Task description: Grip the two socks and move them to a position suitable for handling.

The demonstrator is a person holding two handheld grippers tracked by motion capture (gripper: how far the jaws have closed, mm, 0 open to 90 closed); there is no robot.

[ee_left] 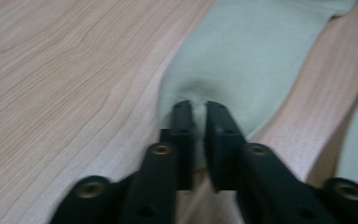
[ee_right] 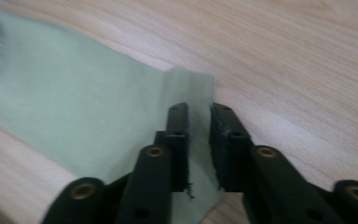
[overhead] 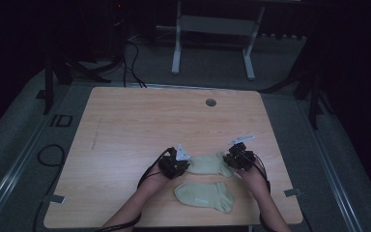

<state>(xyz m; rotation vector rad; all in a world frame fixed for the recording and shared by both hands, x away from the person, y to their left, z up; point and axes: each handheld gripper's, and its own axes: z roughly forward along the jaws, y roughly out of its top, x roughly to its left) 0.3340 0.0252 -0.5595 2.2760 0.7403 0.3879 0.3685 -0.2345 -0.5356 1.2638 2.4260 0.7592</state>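
Dim light falls on a pale wood-grain counter (overhead: 125,125) set on grey carpet, with a white metal frame (overhead: 212,29) standing beyond its far edge and a small round grey grommet (overhead: 210,102) near that edge. Two pale green ankle socks lie close to the person's side. The farther pale green sock (overhead: 207,164) is stretched flat between the two grippers, its long axis running left to right across the counter, parallel to the near edge. The left gripper (overhead: 182,166) meets its left end; in the left gripper view the black jaws stand close together with a bunched fold of that sock's edge (ee_left: 242,60) pinched between them. The right gripper (overhead: 232,162) meets the opposite end; in the right gripper view a raised strip of the sock's fabric (ee_right: 98,107) sits between the narrowly parted jaws, gripped at its edge. The nearer pale green sock (overhead: 205,195) lies just in front, apart from both grippers, also lengthwise left to right, its foot end angled down toward the right. Both forearms enter from the bottom edge.
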